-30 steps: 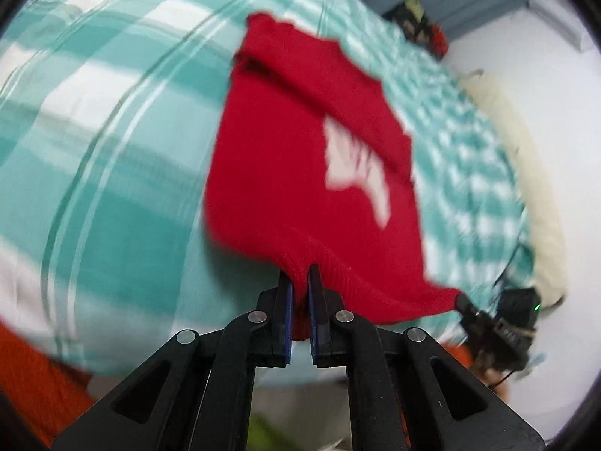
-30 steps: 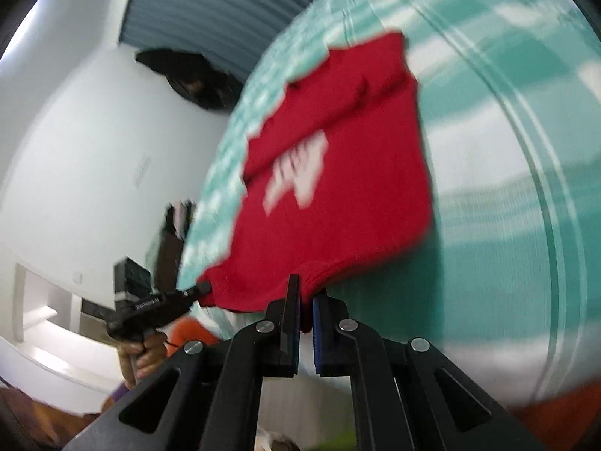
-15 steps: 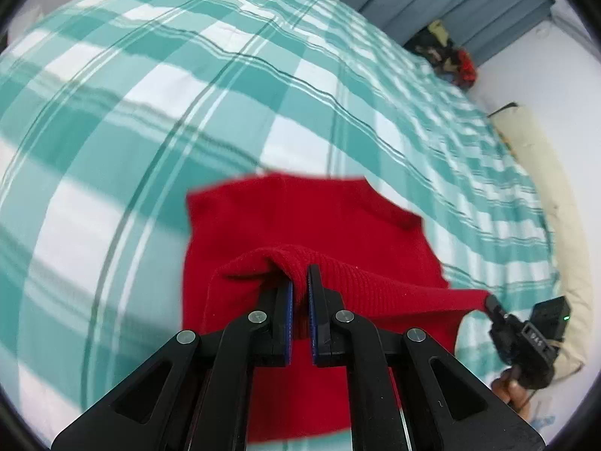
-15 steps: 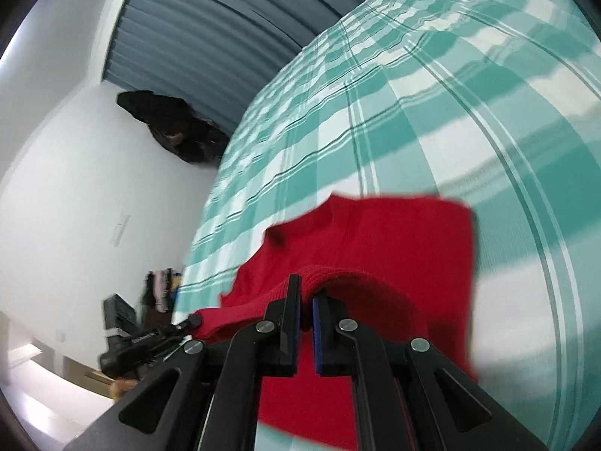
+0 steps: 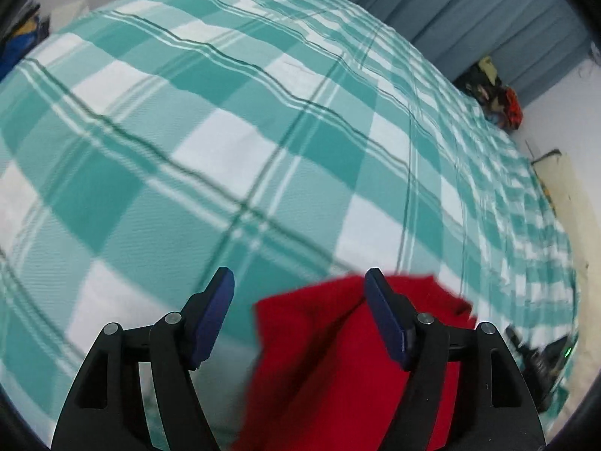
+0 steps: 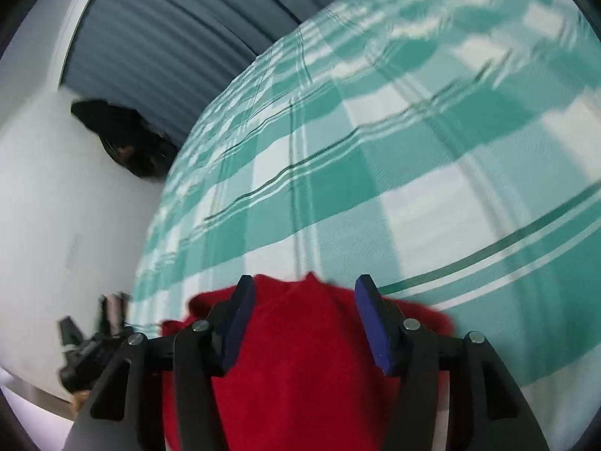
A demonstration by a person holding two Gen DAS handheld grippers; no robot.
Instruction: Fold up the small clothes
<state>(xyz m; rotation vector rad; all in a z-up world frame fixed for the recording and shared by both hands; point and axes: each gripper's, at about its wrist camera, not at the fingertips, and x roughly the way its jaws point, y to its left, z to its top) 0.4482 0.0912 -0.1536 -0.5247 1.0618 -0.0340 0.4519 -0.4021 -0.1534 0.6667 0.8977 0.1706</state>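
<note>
A small red knit garment (image 5: 330,360) lies folded on the teal and white checked bedspread (image 5: 233,143). My left gripper (image 5: 298,285) is open above the garment's left part, its right finger (image 5: 383,315) over the red cloth and its left finger over bare bedspread. In the right wrist view the same red garment (image 6: 300,368) fills the bottom, and my right gripper (image 6: 304,293) is open over it, both jaws apart with the cloth beneath them. Neither gripper holds anything.
Blue curtains (image 5: 469,11) hang behind the bed. A dark pile of clothes (image 5: 496,94) lies at the far right corner. White wall (image 6: 56,195) runs along the bed's left side, with a dark bundle (image 6: 127,143) against it. The other gripper (image 6: 86,353) shows at lower left.
Both grippers carried the garment's near edge forward over the rest, then opened and let it go. The garment now lies doubled on the bed beneath them.
</note>
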